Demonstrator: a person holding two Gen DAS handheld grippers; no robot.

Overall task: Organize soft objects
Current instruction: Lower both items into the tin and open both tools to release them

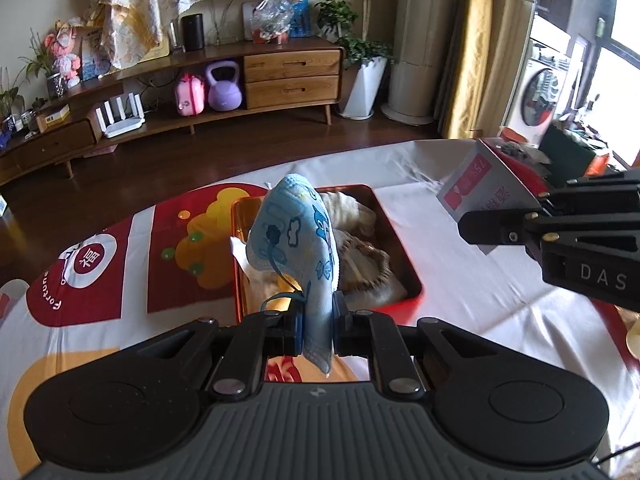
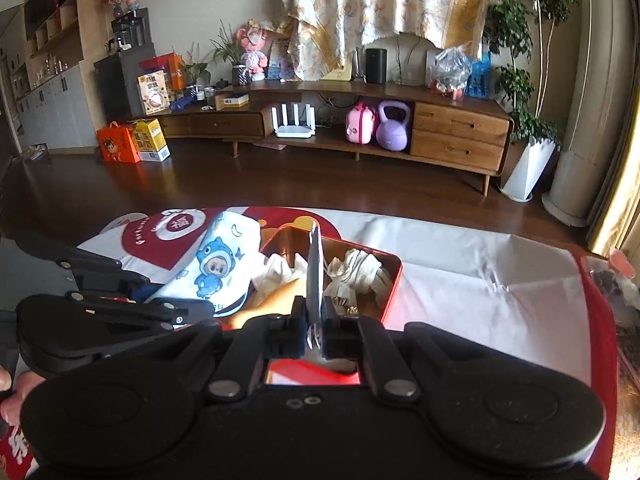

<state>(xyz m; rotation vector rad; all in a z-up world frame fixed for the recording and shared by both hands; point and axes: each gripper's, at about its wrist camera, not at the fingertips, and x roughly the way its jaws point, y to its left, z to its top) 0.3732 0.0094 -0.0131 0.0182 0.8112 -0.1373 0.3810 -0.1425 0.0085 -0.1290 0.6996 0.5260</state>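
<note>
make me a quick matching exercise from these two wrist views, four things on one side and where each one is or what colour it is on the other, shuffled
Things:
1. blue cartoon face mask
2. flat paper packet
3. red tin box
4. purple kettlebell

Places or states:
A. on the lower shelf of the wooden cabinet
B. pinched in the right gripper
C. on the table, holding pale cloth items
D. pinched in the left gripper

Pairs: 1-D, 2-B, 3-C, 4-A

The blue mask (image 1: 298,240) hides part of the red tin's (image 1: 400,248) contents.
</note>
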